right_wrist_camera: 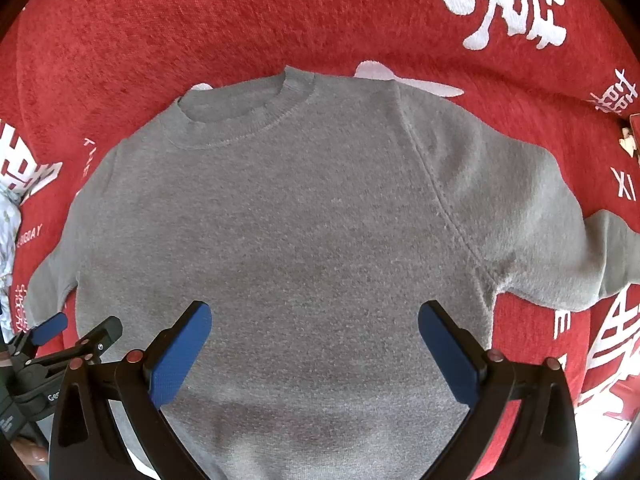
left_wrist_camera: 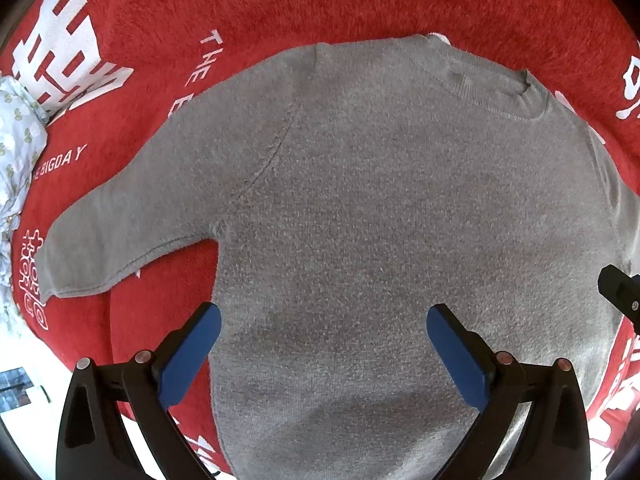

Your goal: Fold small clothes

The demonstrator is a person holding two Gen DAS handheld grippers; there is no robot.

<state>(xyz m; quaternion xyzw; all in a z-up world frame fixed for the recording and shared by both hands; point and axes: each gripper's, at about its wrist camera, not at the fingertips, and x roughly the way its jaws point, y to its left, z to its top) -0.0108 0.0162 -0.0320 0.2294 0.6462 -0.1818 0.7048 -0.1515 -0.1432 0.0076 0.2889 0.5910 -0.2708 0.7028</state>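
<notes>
A small grey knit sweater (left_wrist_camera: 360, 208) lies flat on a red blanket (left_wrist_camera: 280, 4), collar at the far side, both sleeves spread outward. Its left sleeve (left_wrist_camera: 120, 232) points to the left in the left wrist view. In the right wrist view the same sweater (right_wrist_camera: 304, 216) fills the middle and its right sleeve (right_wrist_camera: 540, 232) runs off to the right. My left gripper (left_wrist_camera: 324, 320) hovers open over the sweater's lower left body, holding nothing. Over the lower body, my right gripper (right_wrist_camera: 314, 316) stands open with nothing between its blue pads.
The red blanket (right_wrist_camera: 160, 20) carries white lettering and symbols. A pale floral cloth (left_wrist_camera: 16, 148) lies at the far left. The left gripper (right_wrist_camera: 52, 344) shows at the lower left of the right wrist view, and a tip of the right gripper (left_wrist_camera: 620, 292) at the right edge of the left wrist view.
</notes>
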